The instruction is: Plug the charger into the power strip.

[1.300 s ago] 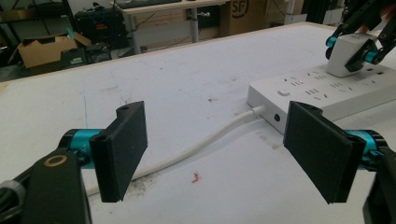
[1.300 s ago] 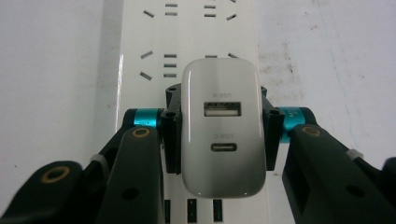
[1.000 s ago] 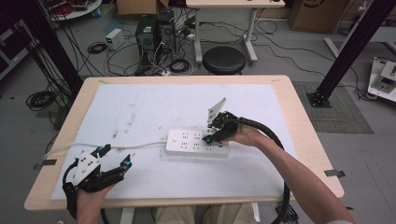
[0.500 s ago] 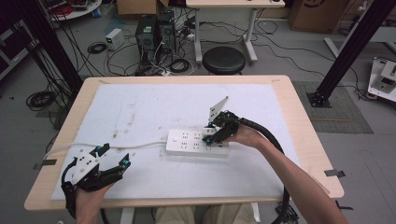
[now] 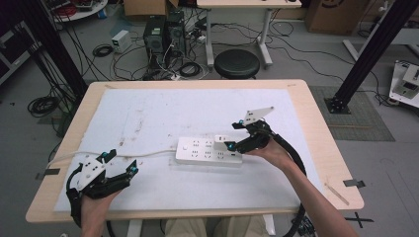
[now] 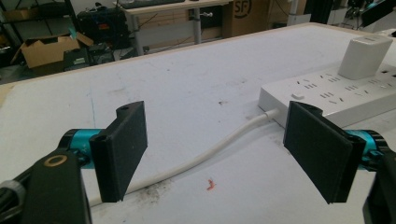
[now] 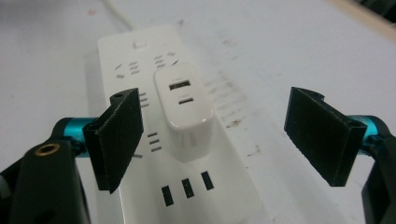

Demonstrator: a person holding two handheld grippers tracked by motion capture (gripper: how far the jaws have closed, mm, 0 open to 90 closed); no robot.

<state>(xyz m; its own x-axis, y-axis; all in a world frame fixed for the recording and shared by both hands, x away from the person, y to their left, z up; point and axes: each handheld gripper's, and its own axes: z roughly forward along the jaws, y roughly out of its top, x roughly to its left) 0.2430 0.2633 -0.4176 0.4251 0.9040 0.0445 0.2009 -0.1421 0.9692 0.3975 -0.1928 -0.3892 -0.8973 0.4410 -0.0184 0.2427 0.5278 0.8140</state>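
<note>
A white power strip lies in the middle of the white mat, and its cable runs off to the left. A white USB charger stands plugged into it. My right gripper sits just right of the charger. Its jaws have just been opening and now stand open, and the charger lies ahead between them with neither pad touching it. The strip stretches away under that gripper. My left gripper rests open near the table's front left, facing the cable, the strip and the charger.
The white mat covers most of the wooden table. A black stool stands beyond the far edge, with computer boxes and floor cables behind it. Black frame posts rise at the left and at the right.
The right gripper's jaws have opened off the charger, and the hand has drawn back to the right. The charger stays plugged in the strip. The left gripper has not moved.
</note>
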